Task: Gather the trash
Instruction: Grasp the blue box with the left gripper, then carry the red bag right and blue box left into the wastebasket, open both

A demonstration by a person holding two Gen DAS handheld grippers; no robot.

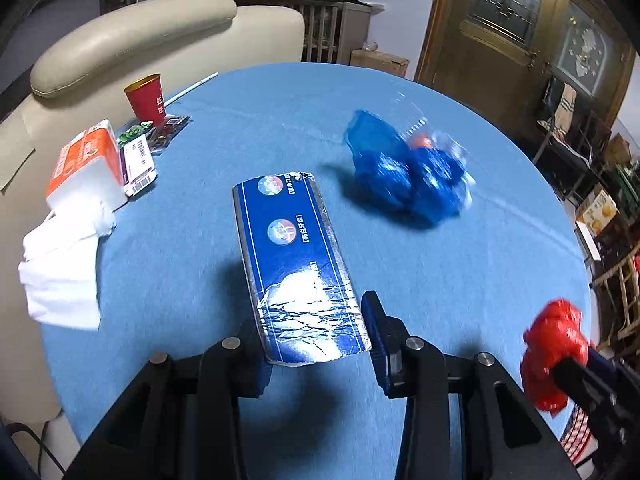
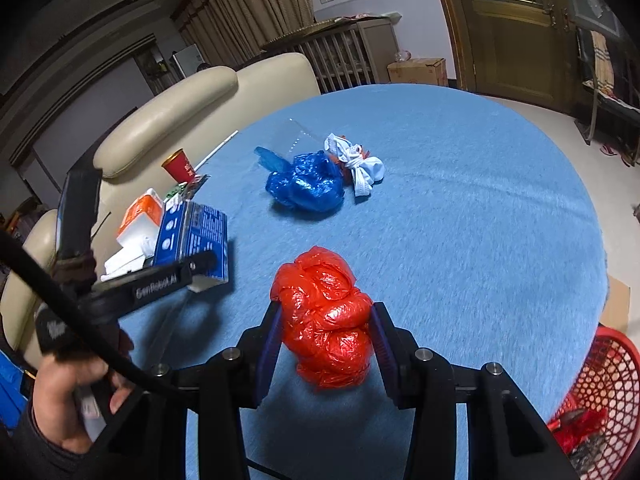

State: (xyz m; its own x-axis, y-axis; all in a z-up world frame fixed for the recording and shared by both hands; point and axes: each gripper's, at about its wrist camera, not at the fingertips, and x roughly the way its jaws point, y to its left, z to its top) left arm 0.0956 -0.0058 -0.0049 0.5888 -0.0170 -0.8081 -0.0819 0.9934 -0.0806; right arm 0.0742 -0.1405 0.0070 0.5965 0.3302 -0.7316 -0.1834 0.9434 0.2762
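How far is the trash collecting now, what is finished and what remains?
Done: some trash lies in the red basket. In hand: the right gripper holds a red bag; the left gripper holds a blue box. Left: the blue bag and white bundle on the table.

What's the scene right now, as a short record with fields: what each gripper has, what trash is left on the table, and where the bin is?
left gripper: shut on the blue box, lifted off the table
right gripper: shut on the red bag
table: round, blue cloth
trash left: blue bag, white wad touching it
far edge: red cup, tissue pack, wrappers
bin: red basket past the table edge, on the right gripper's side, some trash inside
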